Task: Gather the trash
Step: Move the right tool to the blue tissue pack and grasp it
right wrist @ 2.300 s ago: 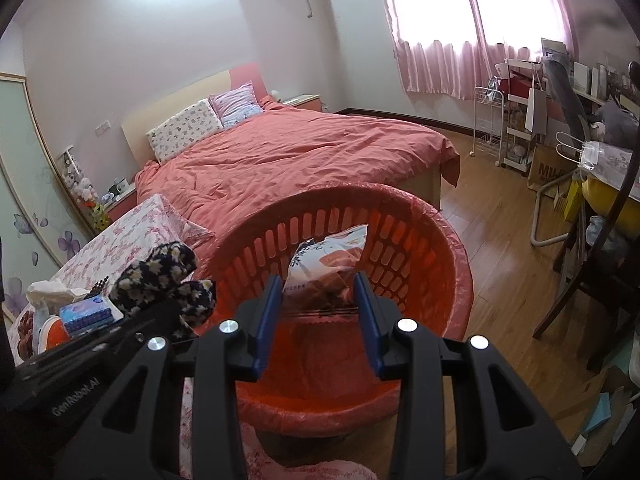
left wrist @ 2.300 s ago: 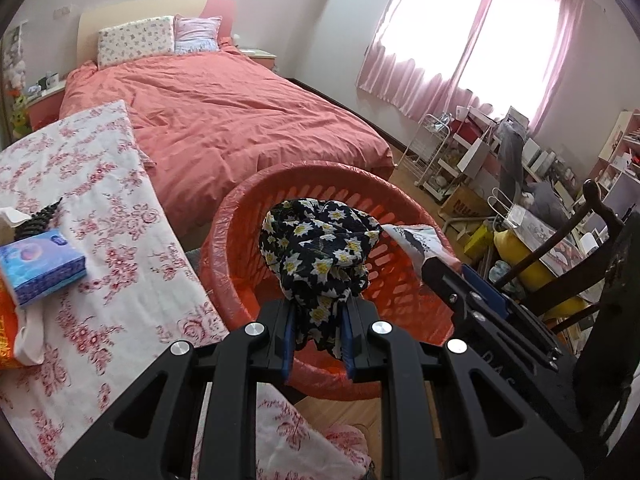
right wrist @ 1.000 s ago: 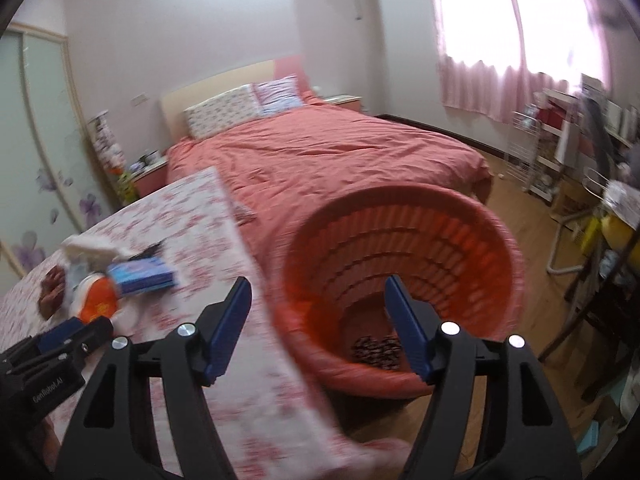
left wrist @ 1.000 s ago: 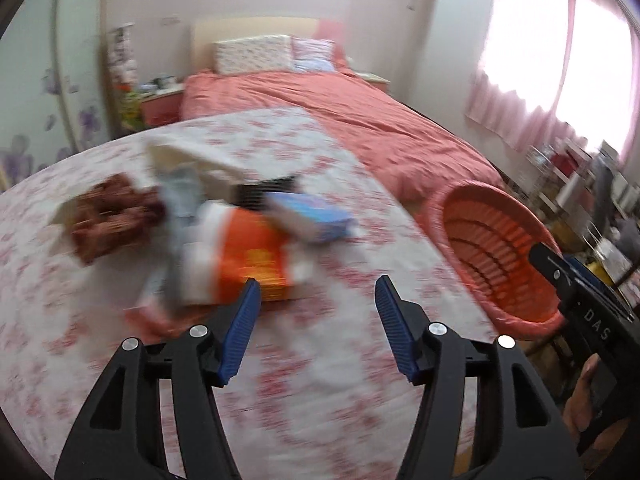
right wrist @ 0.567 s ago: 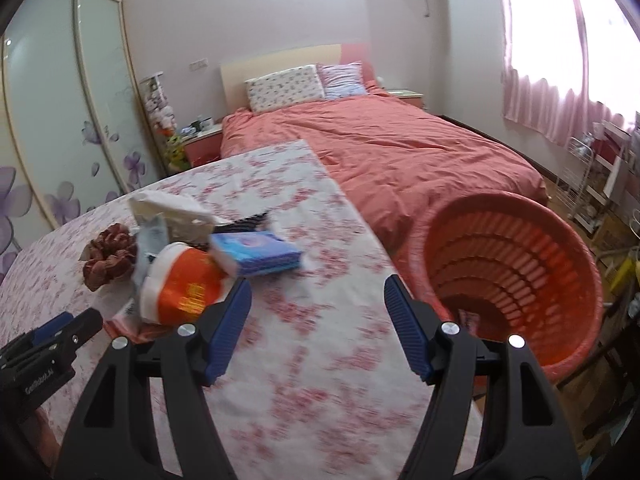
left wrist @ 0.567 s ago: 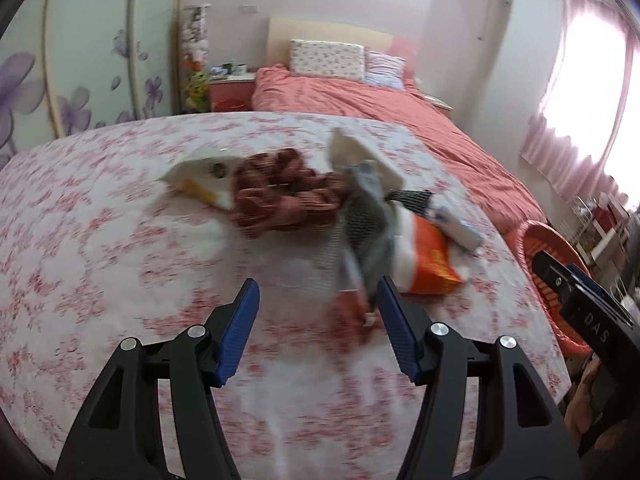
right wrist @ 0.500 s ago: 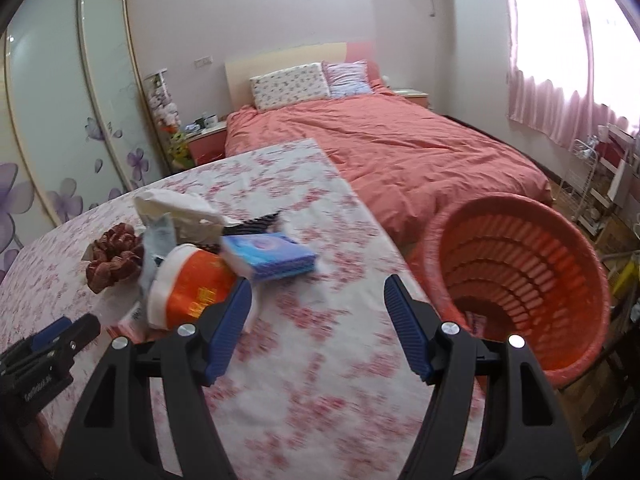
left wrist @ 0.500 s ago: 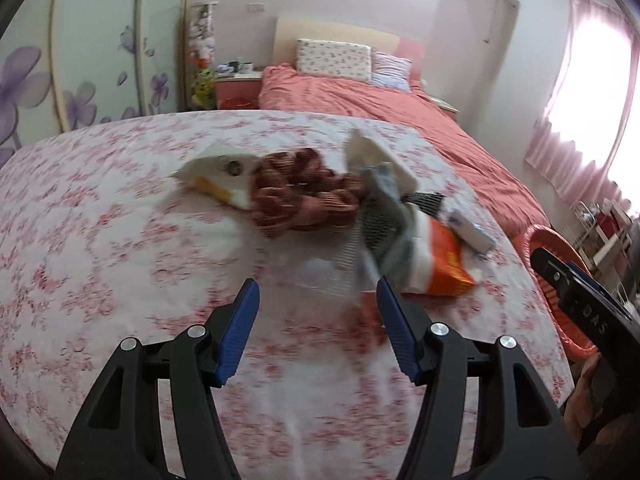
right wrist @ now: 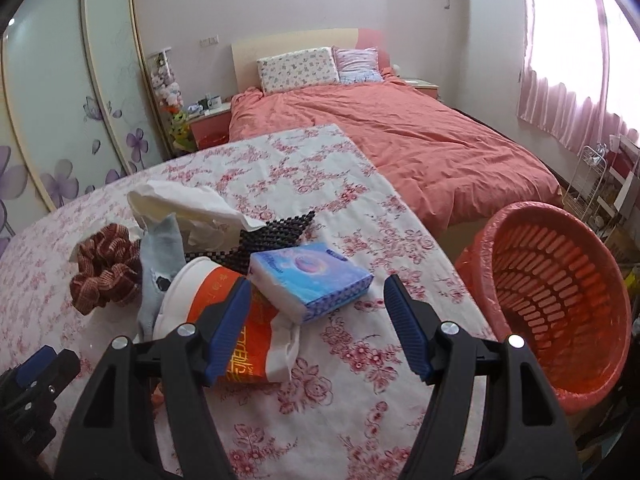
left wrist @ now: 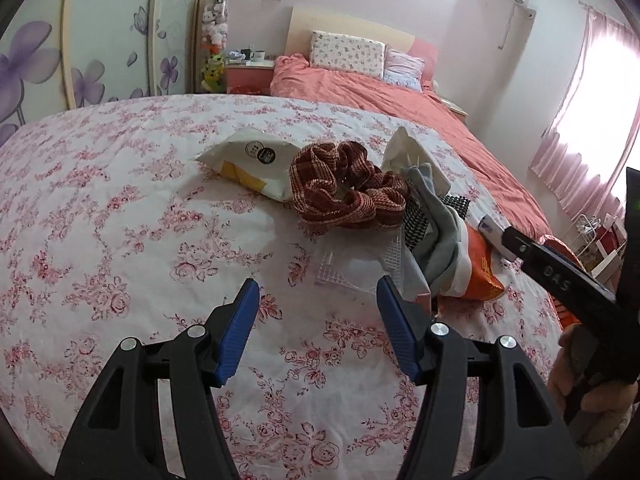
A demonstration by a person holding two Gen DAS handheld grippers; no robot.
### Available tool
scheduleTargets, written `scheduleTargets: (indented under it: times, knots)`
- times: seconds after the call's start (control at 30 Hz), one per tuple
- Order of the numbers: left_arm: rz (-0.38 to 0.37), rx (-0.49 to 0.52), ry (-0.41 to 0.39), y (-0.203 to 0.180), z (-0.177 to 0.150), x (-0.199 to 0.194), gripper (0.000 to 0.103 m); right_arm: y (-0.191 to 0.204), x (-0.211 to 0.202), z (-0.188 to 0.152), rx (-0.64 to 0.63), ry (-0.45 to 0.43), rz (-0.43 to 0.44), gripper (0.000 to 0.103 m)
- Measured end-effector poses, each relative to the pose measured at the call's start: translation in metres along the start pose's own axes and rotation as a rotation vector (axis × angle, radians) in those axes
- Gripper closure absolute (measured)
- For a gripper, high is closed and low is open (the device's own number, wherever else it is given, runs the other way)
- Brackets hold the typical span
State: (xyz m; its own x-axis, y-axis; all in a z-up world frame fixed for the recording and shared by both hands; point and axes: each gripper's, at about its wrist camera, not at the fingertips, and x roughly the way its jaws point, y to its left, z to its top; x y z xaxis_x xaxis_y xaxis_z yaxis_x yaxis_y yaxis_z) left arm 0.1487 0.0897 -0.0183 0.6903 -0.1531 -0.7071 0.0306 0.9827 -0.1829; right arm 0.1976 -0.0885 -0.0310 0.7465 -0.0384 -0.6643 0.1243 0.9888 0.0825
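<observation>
Trash now back in sight of both cameras, a moment ago the basket [right wrist: 560,312] only; so last drop judged done, next pick about to begin. Basket standing at 3 o'clock of the table [left wrist: 100,208], off its edge, inside hidden from here. Pile lying at 12 to 1 o'clock of the left gripper [left wrist: 316,312]: orange cup [right wrist: 224,312], blue tissue pack [right wrist: 312,276], grey sock [left wrist: 440,240], red-brown scrunchie [left wrist: 344,188], clear lid [left wrist: 360,268]. Left gripper wide, empty. Right gripper [right wrist: 318,326] also wide and empty, tissue pack just ahead. Hard to tell what is under the sock; black mesh piece [right wrist: 276,232] half covered.
</observation>
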Motion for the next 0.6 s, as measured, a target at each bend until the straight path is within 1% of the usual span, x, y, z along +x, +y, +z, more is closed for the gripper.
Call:
scheduleTargets:
  times: [0.17, 0.3, 0.37, 0.4, 0.43, 0.5, 0.53, 0.6]
  knots:
    - [-0.002, 0.003, 0.011, 0.0, -0.002, 0.002, 0.042, 0.006, 0.009, -0.002, -0.039, 0.018, -0.01, 0.036]
    - [-0.003, -0.001, 0.016, 0.0, -0.002, 0.002, 0.042, 0.004, 0.017, -0.003, -0.044, 0.038, -0.018, 0.037]
    - [-0.005, -0.004, 0.02, 0.0, -0.001, 0.003, 0.042, 0.003, 0.019, -0.004, -0.046, 0.048, -0.022, 0.046]
    - [-0.006, -0.004, 0.021, 0.0, -0.001, 0.003, 0.042, 0.003, 0.021, -0.004, -0.044, 0.055, -0.021, 0.048]
    - [-0.007, -0.005, 0.022, 0.0, -0.001, 0.004, 0.042, 0.002, 0.022, -0.004, -0.042, 0.061, -0.015, 0.054]
    - [-0.008, -0.005, 0.024, 0.0, 0.0, 0.005, 0.042, 0.001, 0.023, -0.003, -0.042, 0.061, -0.006, 0.057]
    - [-0.009, -0.004, 0.025, -0.001, 0.0, 0.005, 0.042, 0.002, 0.023, -0.002, -0.044, 0.062, -0.004, 0.06]
    - [-0.01, -0.001, 0.026, -0.002, 0.0, 0.005, 0.042, 0.001, 0.023, -0.002, -0.043, 0.065, 0.002, 0.062]
